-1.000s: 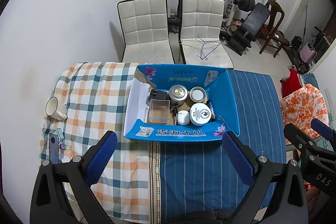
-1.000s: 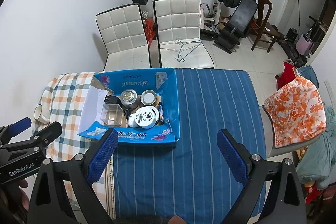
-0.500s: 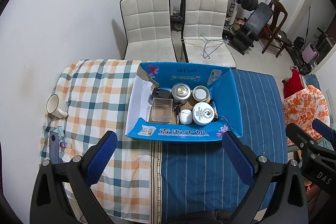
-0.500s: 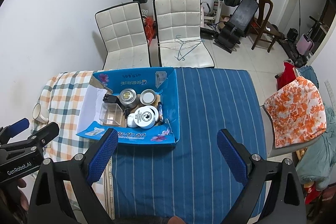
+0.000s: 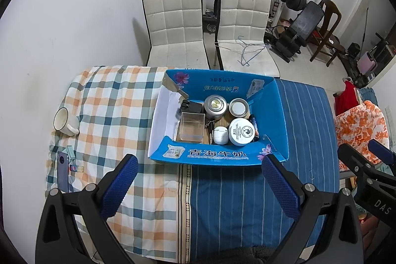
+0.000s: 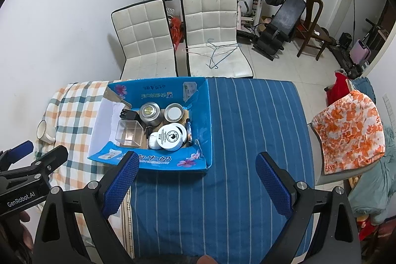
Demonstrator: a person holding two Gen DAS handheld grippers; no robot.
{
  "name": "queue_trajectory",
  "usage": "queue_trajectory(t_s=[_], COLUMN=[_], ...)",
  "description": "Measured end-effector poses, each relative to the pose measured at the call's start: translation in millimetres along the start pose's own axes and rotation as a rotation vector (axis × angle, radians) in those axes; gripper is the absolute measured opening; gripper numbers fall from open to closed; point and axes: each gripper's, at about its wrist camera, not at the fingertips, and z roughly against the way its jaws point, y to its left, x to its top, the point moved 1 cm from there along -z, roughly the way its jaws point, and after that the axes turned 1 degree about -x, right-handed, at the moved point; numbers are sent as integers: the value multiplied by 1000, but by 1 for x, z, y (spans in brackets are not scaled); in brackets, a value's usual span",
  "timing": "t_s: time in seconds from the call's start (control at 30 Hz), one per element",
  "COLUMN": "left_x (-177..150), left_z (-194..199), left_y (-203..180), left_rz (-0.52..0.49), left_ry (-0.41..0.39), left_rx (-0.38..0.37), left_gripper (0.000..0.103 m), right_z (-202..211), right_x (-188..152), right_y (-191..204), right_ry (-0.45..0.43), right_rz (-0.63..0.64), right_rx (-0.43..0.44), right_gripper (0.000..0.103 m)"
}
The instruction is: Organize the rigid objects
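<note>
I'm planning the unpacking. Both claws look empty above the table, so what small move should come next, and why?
Probably lower the left claw toward the blue box. Both it and the right claw are open and hold nothing, and the white jar sits near the box's front wall, easiest to reach.

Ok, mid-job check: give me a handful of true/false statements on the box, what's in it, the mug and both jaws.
1. Both sets of jaws are open and hold nothing: left gripper, right gripper. True.
2. The blue box is empty. False: it holds tins, a white round jar and a clear plastic container.
3. The white mug sits on the checked cloth, outside the box. True.
4. The mug stands on the blue striped cloth. False: it is on the checked side.
</note>
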Motion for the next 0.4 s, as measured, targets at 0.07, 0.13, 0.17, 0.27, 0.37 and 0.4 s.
queue_trajectory(t_s=[0.07, 0.13, 0.17, 0.27, 0.37, 0.4], left_x=[0, 0, 0, 0, -2, -3], left_z=[0, 0, 0, -2, -3, -4], left_y=[0, 1, 1, 1, 1, 1], left_rz=[-1, -2, -2, -5, -7, -8], left_ry=[0, -1, -1, -2, -2, 0], left_rx=[0, 0, -1, -3, -3, -1], left_gripper=[102, 102, 102, 102, 102, 102], right_z=[0, -1, -1, -1, -2, -2], right_x=[0, 0, -1, 0, 0, 0], right_y=[0, 1, 1, 1, 1, 2], right_ry=[-1, -2, -2, -2, 0, -1], right_rz=[0, 3, 3, 3, 5, 6], right_rx=[-1, -1, -1, -3, -2, -4], right_gripper=[97, 97, 97, 97, 97, 97])
